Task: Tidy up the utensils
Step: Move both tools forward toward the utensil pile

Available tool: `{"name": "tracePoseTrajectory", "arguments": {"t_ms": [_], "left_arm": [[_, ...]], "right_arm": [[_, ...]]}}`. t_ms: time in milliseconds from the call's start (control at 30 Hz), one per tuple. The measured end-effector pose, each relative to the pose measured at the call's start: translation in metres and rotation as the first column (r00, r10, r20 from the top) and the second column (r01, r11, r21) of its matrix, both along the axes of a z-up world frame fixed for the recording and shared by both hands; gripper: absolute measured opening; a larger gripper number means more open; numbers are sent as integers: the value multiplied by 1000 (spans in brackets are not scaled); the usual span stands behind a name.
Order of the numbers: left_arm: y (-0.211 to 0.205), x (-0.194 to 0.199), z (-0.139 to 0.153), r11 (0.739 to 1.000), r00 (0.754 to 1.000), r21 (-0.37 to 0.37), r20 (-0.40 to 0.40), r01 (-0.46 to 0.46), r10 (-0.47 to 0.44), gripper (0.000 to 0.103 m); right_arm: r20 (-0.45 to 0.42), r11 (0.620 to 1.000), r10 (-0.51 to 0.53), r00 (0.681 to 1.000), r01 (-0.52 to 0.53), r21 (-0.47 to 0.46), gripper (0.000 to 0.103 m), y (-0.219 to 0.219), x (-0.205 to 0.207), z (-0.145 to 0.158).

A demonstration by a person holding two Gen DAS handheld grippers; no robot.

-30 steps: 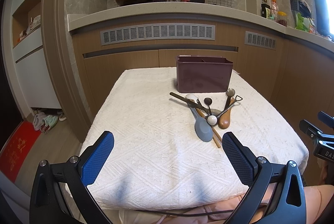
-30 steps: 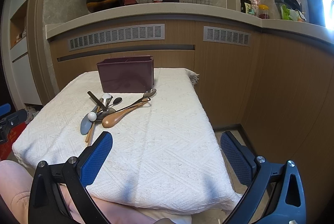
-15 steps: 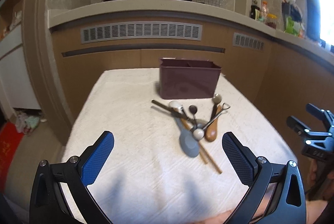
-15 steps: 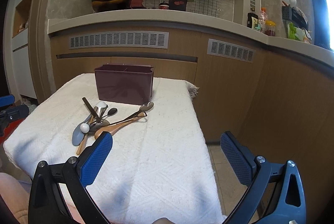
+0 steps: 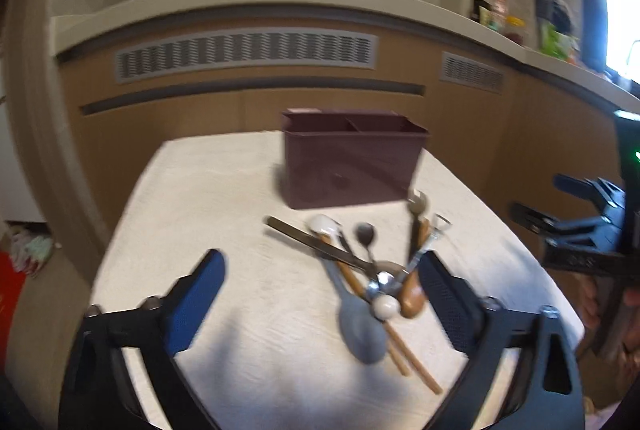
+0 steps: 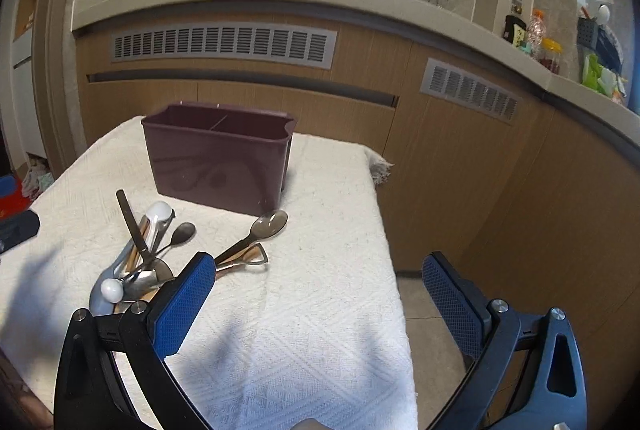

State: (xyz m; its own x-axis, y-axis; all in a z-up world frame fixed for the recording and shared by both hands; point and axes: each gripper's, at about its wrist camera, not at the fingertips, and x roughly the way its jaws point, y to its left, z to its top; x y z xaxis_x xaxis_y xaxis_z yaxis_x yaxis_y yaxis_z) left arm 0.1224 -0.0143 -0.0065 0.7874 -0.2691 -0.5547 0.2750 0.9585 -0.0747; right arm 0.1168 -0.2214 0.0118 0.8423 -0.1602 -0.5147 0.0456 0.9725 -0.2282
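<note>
The left gripper [image 5: 320, 306] hangs over the white tablecloth [image 5: 224, 230], jaws closing with nothing clamped; the pile of utensils [image 5: 372, 278] lies between its fingers toward the right one (blurred view). The maroon utensil holder [image 5: 352, 165] stands at twelve o'clock from the pile. The right gripper [image 6: 316, 294] is spread wide and grasps nothing; the pile is at ten o'clock, by its left finger [image 6: 180, 306].
</note>
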Motion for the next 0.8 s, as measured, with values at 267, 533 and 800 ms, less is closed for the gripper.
{"name": "tracePoseTrajectory", "arguments": {"t_ms": [267,533,800], "left_arm": [[-45,3,-34,980,977,61,-110,189,-181,42],[-57,22,-50,980,975,122,-182,155,-131,37],[-39,20,-39,991,986,87,-136,106,-94,23]], "right_arm": [[-23,998,-5,1000,7,68,103,-13,-12,-19],[-35,993,20,999,-15,119,103,-12,-19,-28],[-53,993,31,998,-25,111,103,-9,-16,-32]]}}
